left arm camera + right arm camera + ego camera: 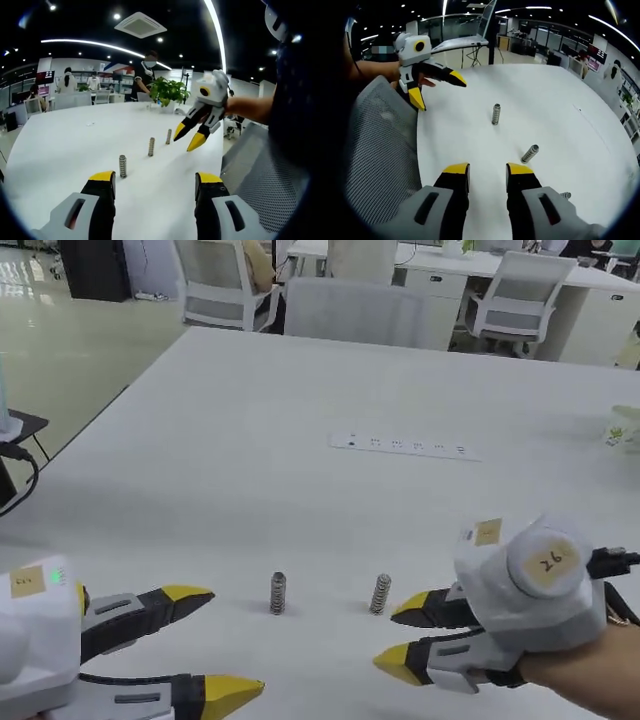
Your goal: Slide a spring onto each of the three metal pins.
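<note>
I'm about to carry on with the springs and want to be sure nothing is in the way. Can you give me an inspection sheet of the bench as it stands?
Surface: white table, smooth top.
Job's things: three springs stand upright in a row, apart from each other; what holds them up is too small to tell.
Clutter: flat white strip mid-table; cup at the far right edge.
Grippers: left gripper open, empty; right gripper open, empty.
Cables: black cable off the table's left side.
Surroundings: office chairs, potted plant, people beyond.
</note>
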The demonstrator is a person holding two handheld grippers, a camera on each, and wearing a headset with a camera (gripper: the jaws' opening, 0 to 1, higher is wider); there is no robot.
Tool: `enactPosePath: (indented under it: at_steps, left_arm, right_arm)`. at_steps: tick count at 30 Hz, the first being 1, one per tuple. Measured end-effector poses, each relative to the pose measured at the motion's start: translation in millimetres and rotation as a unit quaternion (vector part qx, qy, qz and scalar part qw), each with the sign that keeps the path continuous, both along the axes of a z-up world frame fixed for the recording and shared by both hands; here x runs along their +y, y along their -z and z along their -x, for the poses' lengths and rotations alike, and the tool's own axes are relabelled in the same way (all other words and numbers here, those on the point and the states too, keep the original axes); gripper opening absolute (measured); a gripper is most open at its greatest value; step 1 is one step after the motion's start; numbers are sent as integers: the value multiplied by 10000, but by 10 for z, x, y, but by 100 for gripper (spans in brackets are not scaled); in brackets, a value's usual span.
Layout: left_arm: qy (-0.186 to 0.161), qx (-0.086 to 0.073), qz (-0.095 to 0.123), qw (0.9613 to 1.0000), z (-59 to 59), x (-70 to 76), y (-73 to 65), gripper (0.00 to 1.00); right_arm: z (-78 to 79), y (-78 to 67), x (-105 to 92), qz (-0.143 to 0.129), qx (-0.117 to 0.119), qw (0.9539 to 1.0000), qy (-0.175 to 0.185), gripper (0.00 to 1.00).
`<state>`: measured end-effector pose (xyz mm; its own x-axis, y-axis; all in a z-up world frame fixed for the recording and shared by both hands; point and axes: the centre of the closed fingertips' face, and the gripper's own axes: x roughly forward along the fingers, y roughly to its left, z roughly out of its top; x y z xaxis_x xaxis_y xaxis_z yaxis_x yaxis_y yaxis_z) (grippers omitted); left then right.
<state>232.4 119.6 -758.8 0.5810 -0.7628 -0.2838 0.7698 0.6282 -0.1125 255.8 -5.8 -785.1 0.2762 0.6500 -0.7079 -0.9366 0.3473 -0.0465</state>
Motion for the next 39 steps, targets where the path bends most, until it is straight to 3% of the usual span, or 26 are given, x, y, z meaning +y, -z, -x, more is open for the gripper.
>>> enactPosePath:
  at_steps: [10,23,39]
  left_arm:
    - [6,29,-30,10000,19,-21,-4,61]
    - [-14,79,-28,10000,-15,-46,39,63]
    - [-87,144,-41,9999,-31,-15,85,64]
  right_arm:
    - [-35,-34,-434,-229,-42,9983,530,29]
    - [-143,-42,-1013,-458,-190,9917,1183,37]
    - [-157,-69,-1302,-811,-432,9860,1391,46]
